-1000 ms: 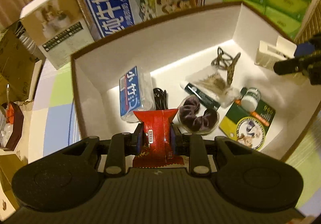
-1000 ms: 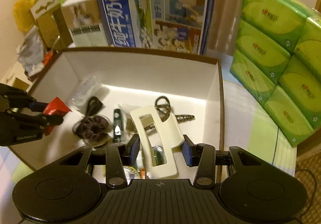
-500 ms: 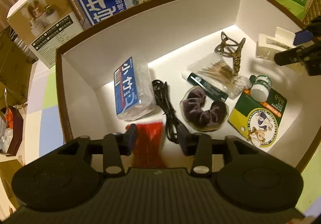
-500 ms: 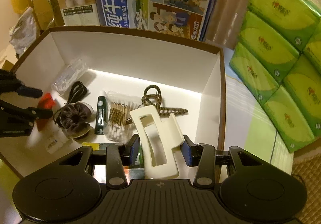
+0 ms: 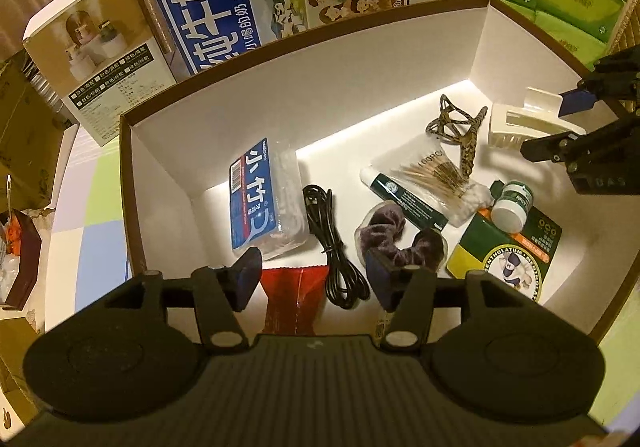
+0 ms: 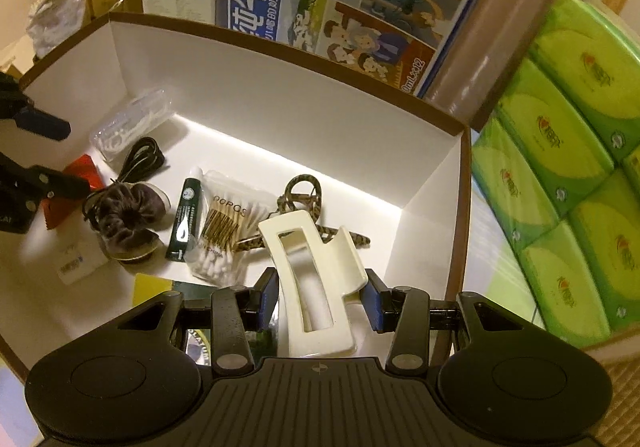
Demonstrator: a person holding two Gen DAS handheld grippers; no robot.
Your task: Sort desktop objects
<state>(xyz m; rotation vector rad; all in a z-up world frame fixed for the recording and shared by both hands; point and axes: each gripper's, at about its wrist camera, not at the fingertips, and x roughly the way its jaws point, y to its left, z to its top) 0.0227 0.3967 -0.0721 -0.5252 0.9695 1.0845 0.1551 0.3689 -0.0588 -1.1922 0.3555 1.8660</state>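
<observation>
Right gripper (image 6: pixel 320 297) clamps cream hair claw (image 6: pixel 316 279) across its sides: rigid, light, slippery; left gripper (image 5: pixel 310 279) just opened, red packet (image 5: pixel 294 297) released

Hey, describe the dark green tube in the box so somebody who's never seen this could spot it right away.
Look inside the big white box with the brown rim. Near the middle of its floor, the dark green tube lies flat between the purple scrunchie and the clear bag of cotton swabs. It is the only slim, straight thing there, dark green with a white cap at one end.
</observation>
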